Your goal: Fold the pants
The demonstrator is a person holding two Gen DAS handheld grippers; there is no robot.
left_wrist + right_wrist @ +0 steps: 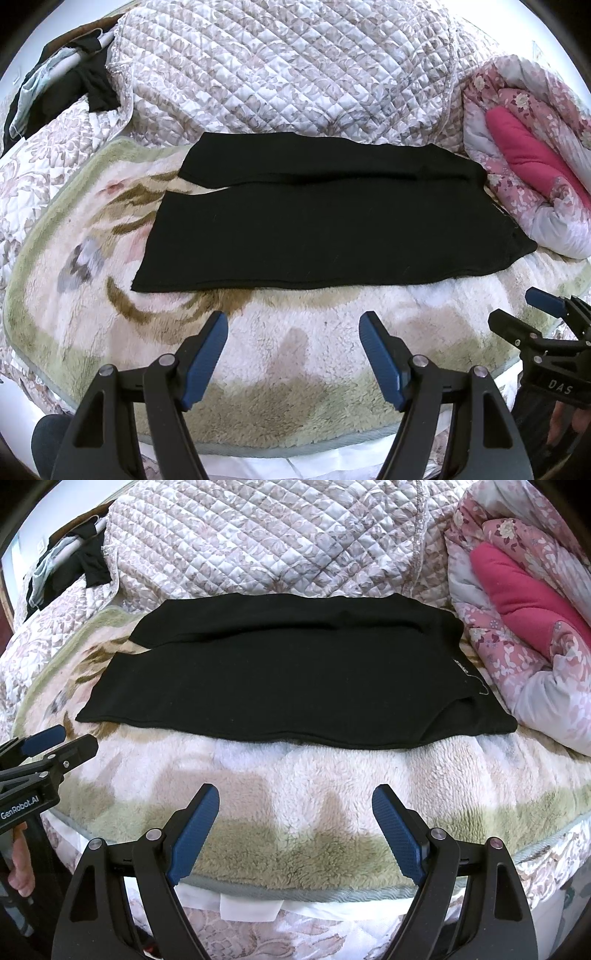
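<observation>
While the black pants (332,221) are laid out flat on the fleece blanket (295,350) covering the bed, both tools are held just short of the near edge. The left tool (293,332) is spread wide, nothing gripped; the right tool (295,805) is released too.

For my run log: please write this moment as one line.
pants: flat on blanket | left gripper: open | right gripper: open | contact: none
</observation>
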